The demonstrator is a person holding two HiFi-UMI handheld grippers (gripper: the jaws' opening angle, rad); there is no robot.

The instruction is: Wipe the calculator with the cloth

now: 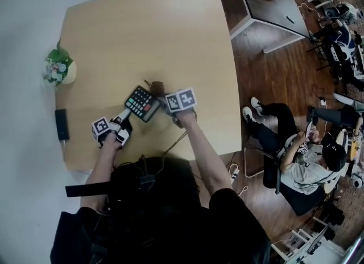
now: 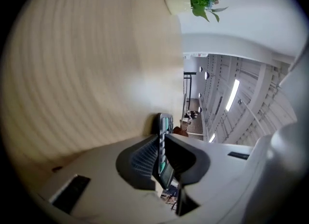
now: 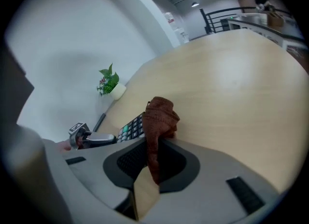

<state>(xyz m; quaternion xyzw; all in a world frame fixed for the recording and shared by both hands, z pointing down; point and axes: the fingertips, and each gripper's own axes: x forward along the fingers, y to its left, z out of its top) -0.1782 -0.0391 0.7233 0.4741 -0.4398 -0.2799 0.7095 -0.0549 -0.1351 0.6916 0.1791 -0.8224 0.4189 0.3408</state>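
A black calculator (image 1: pixel 142 103) with coloured keys lies tilted near the front of the tan table (image 1: pixel 148 35). My left gripper (image 1: pixel 126 122) is shut on its near left corner. In the left gripper view the calculator (image 2: pixel 164 124) stands edge-on between the pads of the left gripper (image 2: pixel 161 155). My right gripper (image 1: pixel 165 99) is at the calculator's right side, shut on a brown cloth (image 1: pixel 154 85). In the right gripper view the bunched cloth (image 3: pixel 159 117) sticks up from the right gripper (image 3: pixel 154 158), just over the calculator (image 3: pixel 130 129), with the left gripper (image 3: pixel 84 138) beyond it.
A small potted plant (image 1: pixel 59 68) stands at the table's left edge, and a flat black device (image 1: pixel 61 123) lies nearer the front on that side. A person sits on a chair (image 1: pixel 301 152) on the floor to the right. Another table (image 1: pixel 273 4) stands at the back right.
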